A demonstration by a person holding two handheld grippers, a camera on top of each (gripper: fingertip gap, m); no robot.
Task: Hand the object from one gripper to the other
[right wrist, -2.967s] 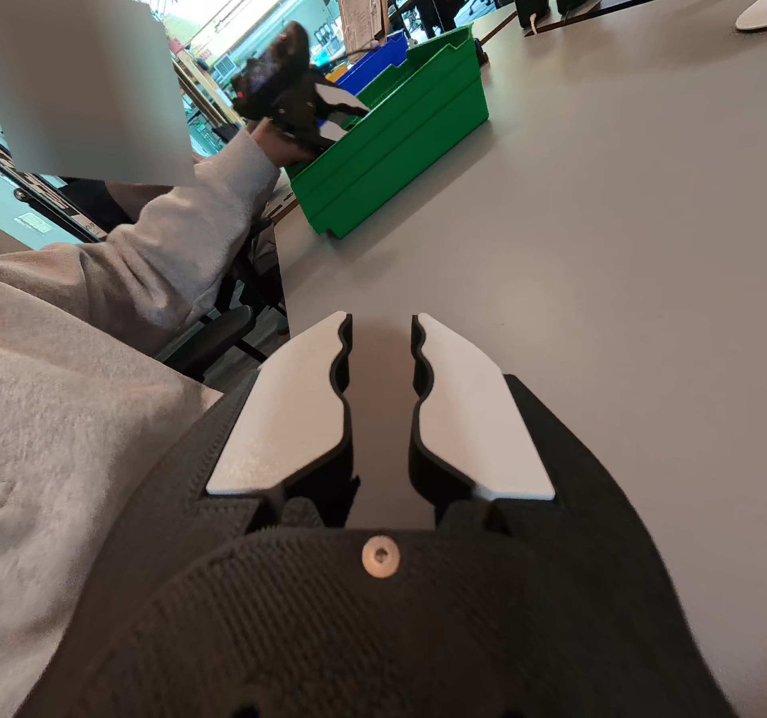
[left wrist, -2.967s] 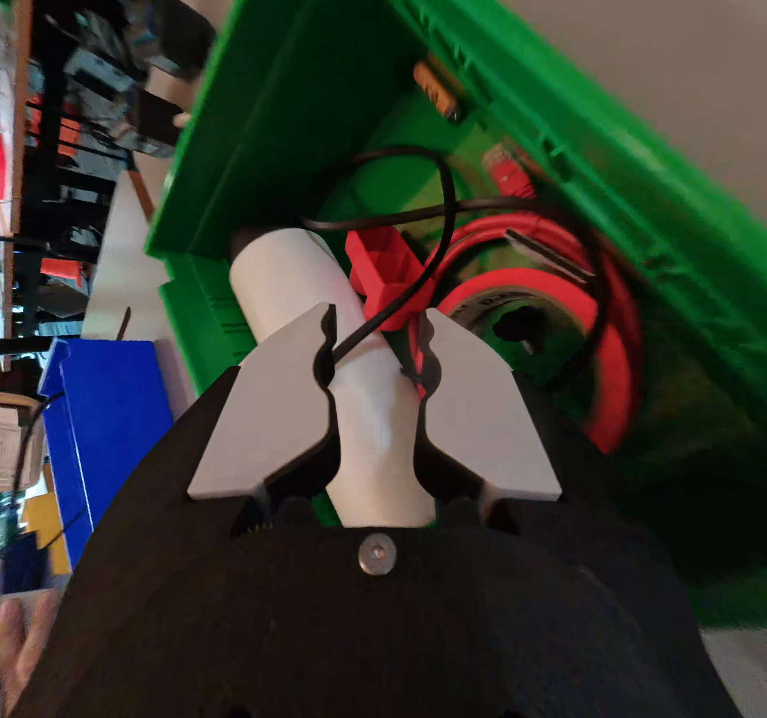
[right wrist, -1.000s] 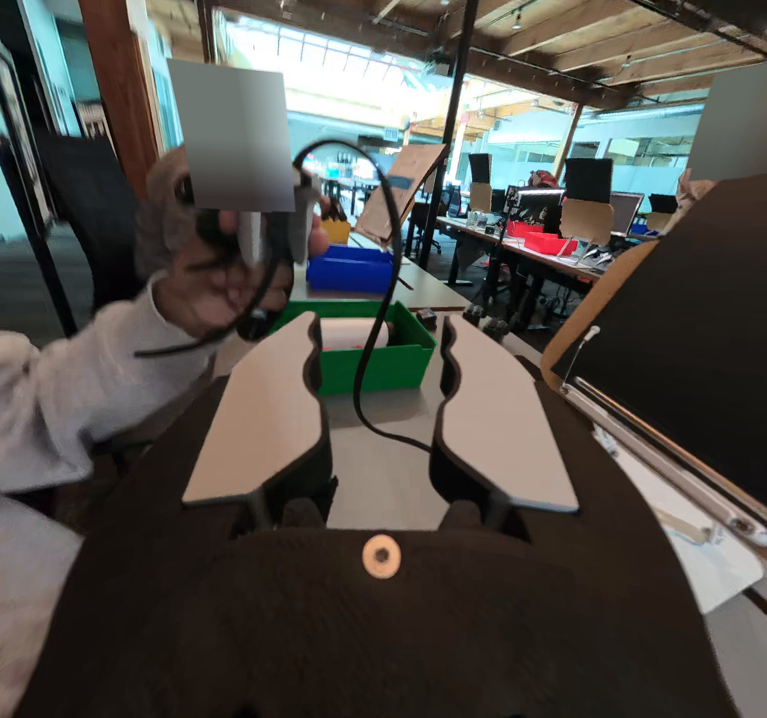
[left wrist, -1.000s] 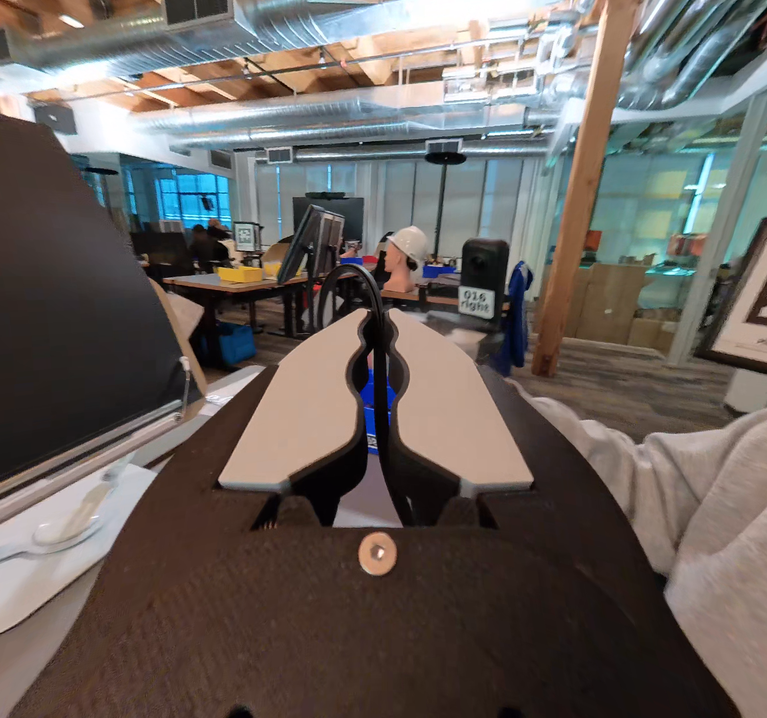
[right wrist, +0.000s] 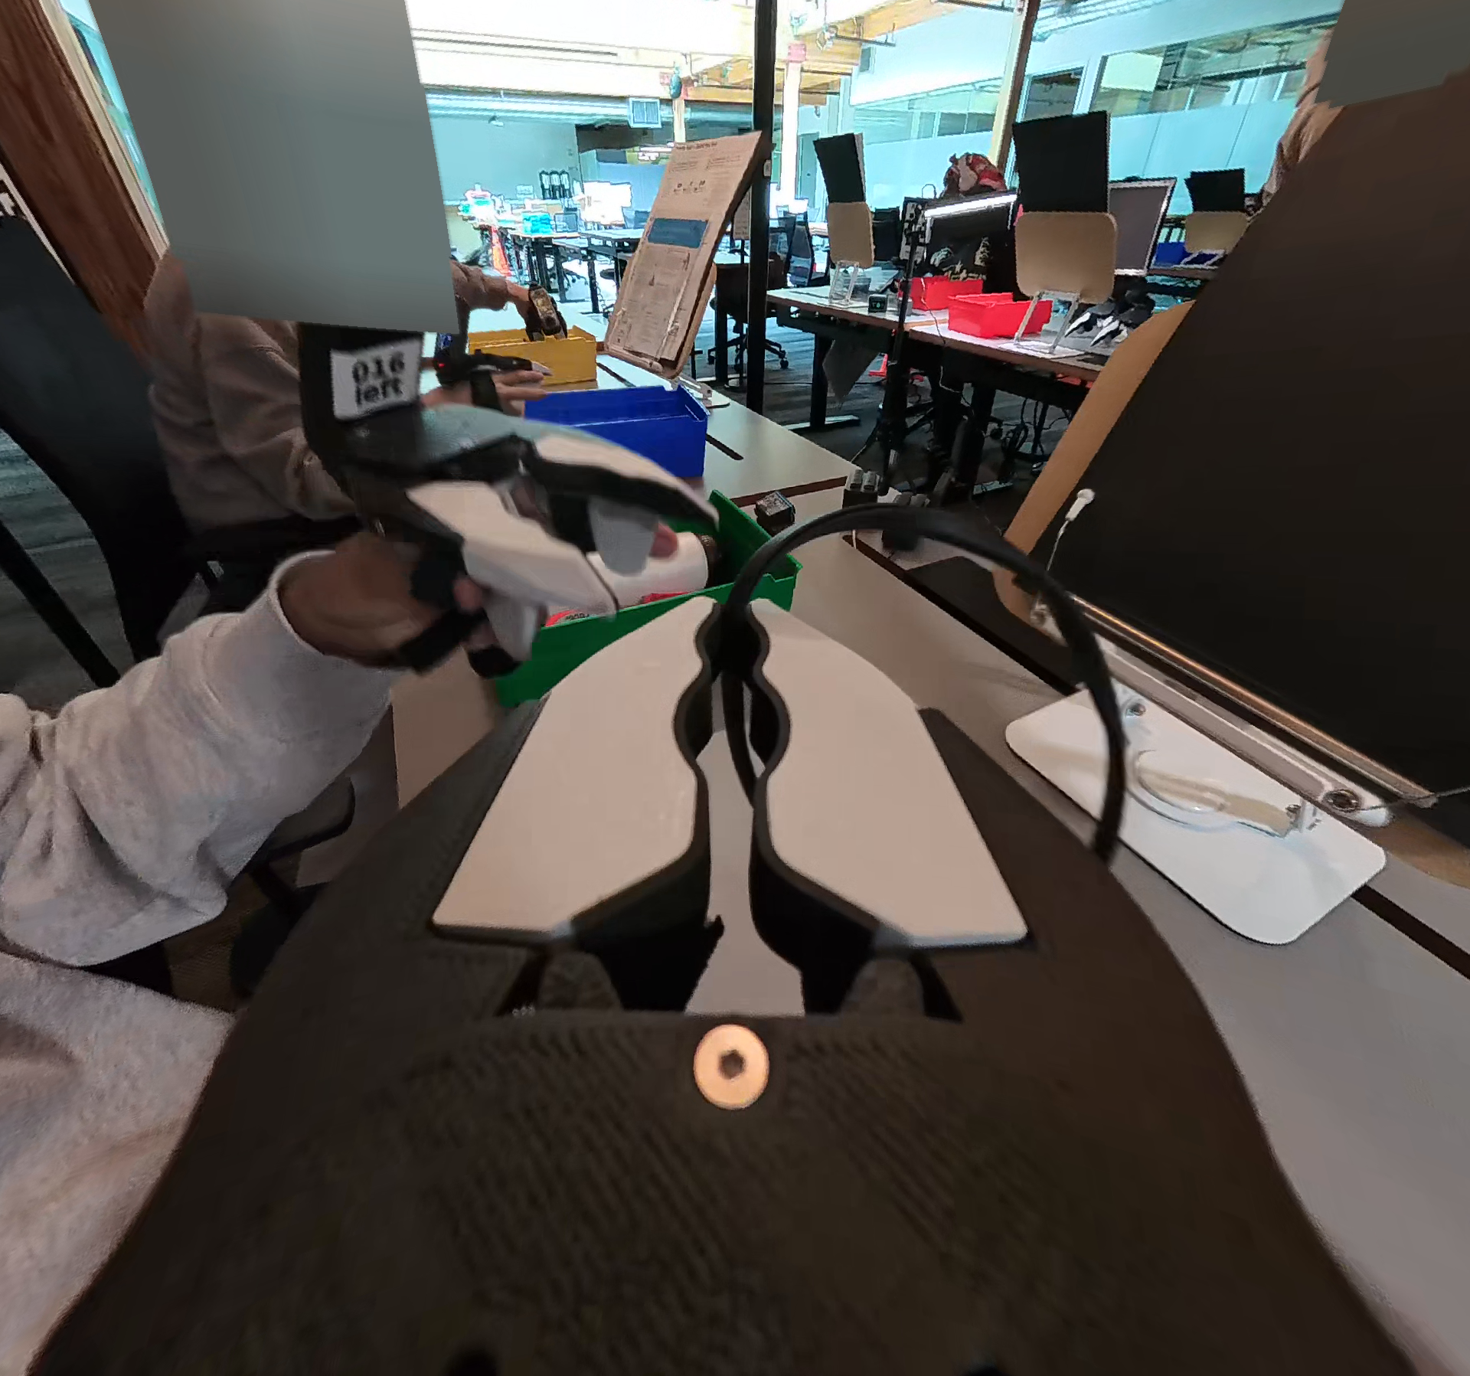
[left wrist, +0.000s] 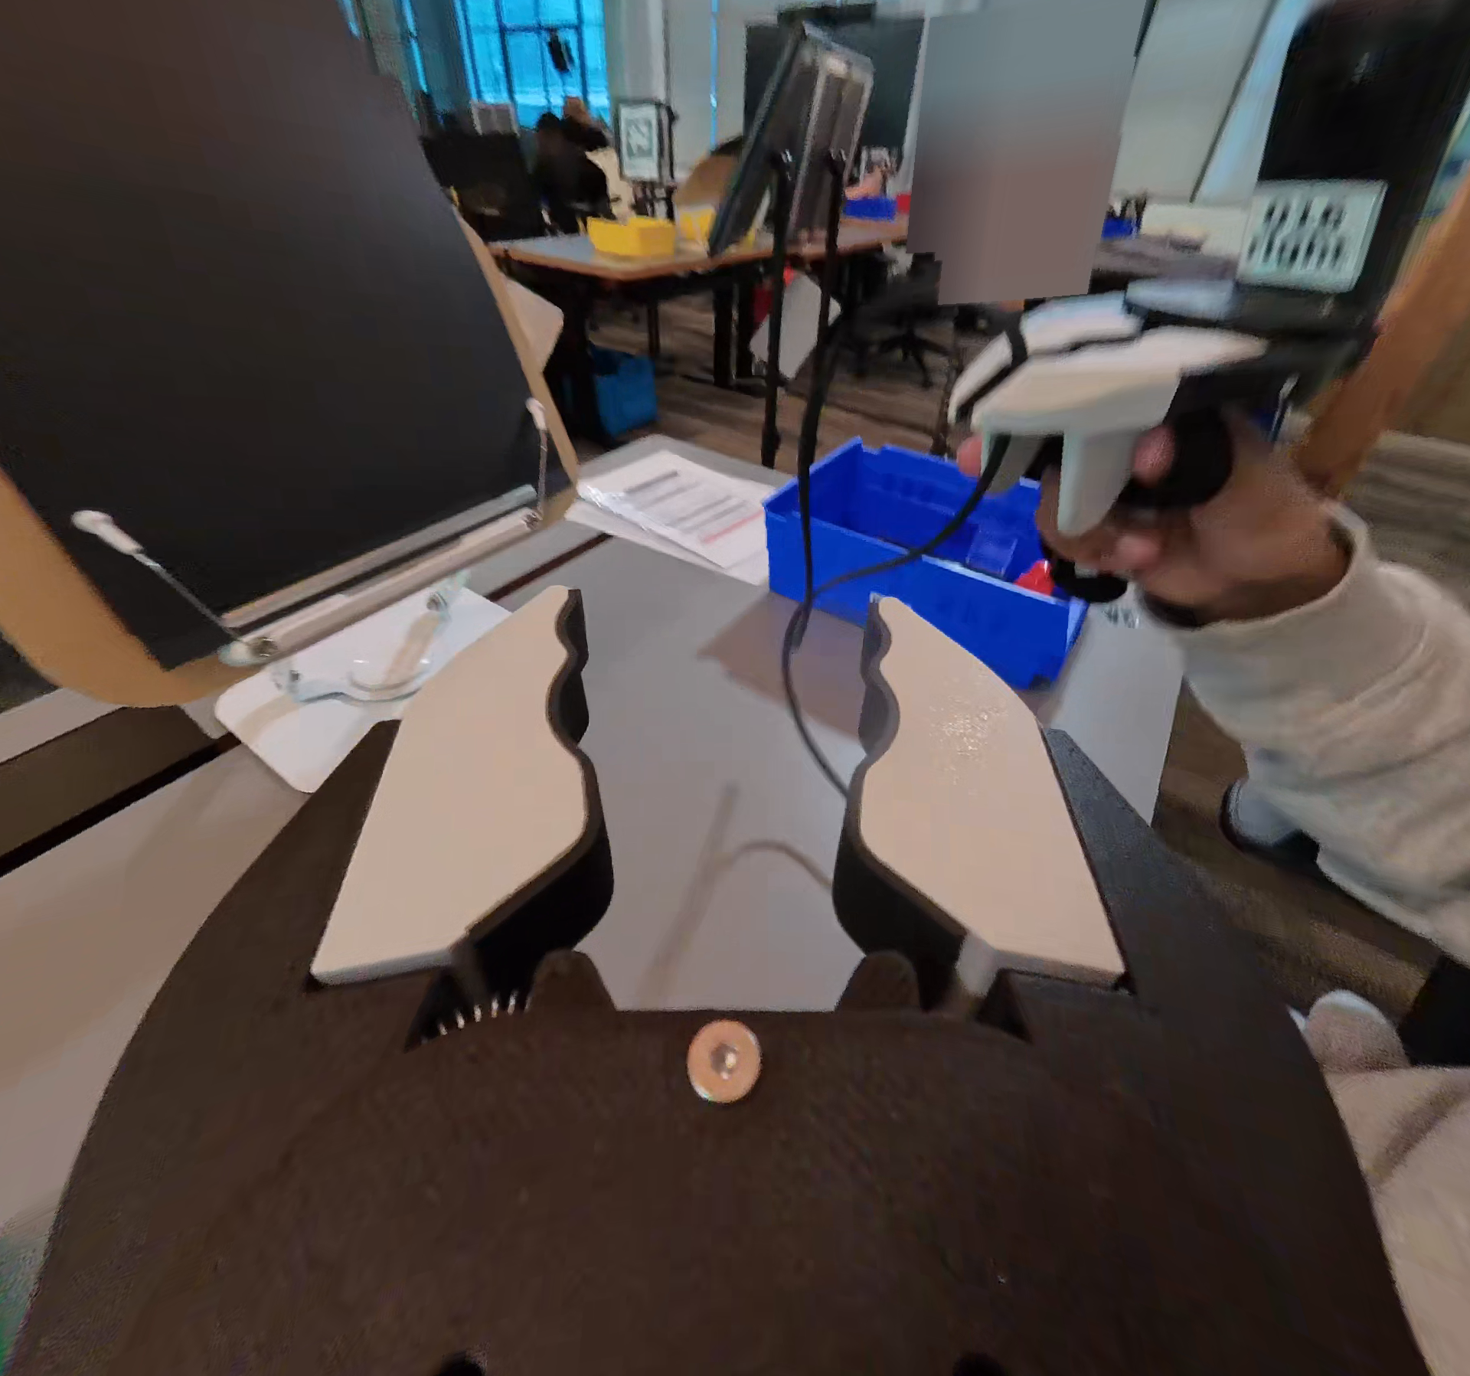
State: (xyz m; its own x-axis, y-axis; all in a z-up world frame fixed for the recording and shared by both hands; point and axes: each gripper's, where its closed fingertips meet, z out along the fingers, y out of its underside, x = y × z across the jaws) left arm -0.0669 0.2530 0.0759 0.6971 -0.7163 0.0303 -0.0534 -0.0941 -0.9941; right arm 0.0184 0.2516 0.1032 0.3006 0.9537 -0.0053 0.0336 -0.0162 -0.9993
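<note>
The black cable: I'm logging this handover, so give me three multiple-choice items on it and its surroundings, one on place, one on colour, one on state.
1. Where is the black cable held?
A. in the left tongs
B. in the right tongs
C. lying in a bin

2. What colour is the bin ahead in the left wrist view?
A. blue
B. orange
C. white

3. How do the left tongs stand?
A. shut on the cable
B. shut and empty
C. open

Key: B, the right tongs pinch the cable between closed fingers; A, its walls are plainly blue; C, a wide gap shows between the two fingers.
</note>
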